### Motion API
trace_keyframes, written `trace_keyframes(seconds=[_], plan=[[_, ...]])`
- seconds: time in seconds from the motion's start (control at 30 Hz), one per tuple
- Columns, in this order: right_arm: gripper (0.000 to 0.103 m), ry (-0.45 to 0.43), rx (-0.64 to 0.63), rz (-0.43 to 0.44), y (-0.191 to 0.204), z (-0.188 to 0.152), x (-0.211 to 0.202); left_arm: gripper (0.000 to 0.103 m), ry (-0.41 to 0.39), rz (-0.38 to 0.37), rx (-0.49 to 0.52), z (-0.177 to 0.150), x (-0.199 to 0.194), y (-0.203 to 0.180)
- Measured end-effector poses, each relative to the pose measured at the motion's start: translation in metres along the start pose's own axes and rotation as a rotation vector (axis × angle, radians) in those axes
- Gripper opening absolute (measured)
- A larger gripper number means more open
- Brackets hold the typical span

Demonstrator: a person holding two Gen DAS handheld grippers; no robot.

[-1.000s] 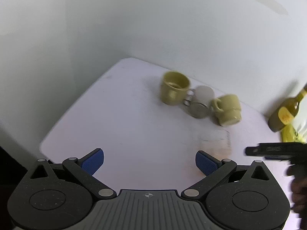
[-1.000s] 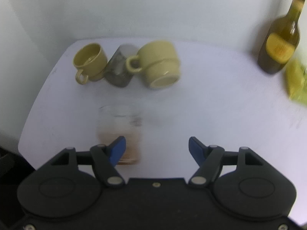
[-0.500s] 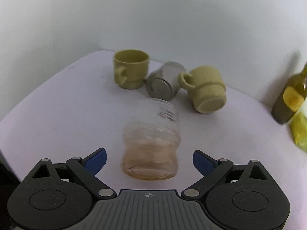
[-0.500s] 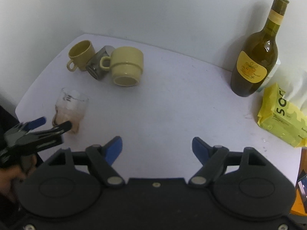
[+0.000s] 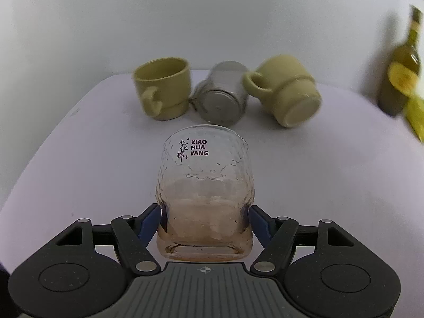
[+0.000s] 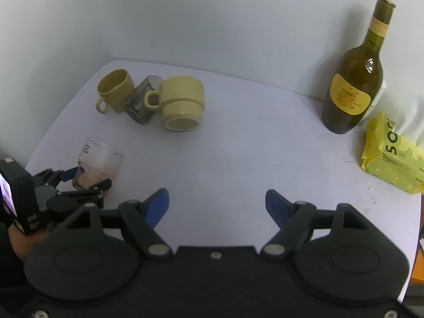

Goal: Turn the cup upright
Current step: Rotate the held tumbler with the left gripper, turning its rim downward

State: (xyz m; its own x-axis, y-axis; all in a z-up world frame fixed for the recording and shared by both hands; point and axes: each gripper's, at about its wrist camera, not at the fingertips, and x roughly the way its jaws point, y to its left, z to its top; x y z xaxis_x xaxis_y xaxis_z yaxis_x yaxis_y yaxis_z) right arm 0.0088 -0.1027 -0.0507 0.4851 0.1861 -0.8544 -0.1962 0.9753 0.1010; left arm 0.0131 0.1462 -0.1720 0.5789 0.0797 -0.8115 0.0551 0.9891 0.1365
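Since half a second ago the left gripper (image 5: 205, 221) has closed in on the glass cup (image 5: 205, 193), and its blue jaws now press against the cup's lower sides, grasping it near the thick amber-tinted base. In the right wrist view the same left gripper (image 6: 87, 179) clamps the glass cup (image 6: 98, 163) at the near left part of the counter (image 6: 238, 153); the cup's rim points up and away from the gripper, tilted slightly, and whether its base touches the counter I cannot tell. The right gripper (image 6: 217, 202) hangs over the bare middle of the counter with its jaws spread wide, holding nothing. Beyond the glass cup, 3 vessels sit in a row near the back wall: an upright yellow mug (image 5: 163, 92), a steel cup (image 5: 221, 98) lying on its side with its base toward the camera, and a second yellow mug (image 5: 287, 91) tipped over, leaning against the steel cup. Far to the right stand a dark wine bottle (image 6: 353, 79) with a yellow label and, just beside it, a yellow packet (image 6: 389, 156).
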Motion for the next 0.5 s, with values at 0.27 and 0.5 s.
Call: trace_keyframes(seconds=[0.27, 0.5], plan=[[0.078, 0.002, 0.03, -0.042, 0.021, -0.005, -0.001, 0.081, 0.064, -0.019, 0.028, -0.016, 0.01, 0.009], [0.078, 0.016, 0.04, -0.065, 0.032, -0.012, -0.004, 0.07, 0.024, -0.056, 0.031, -0.021, 0.007, 0.017]])
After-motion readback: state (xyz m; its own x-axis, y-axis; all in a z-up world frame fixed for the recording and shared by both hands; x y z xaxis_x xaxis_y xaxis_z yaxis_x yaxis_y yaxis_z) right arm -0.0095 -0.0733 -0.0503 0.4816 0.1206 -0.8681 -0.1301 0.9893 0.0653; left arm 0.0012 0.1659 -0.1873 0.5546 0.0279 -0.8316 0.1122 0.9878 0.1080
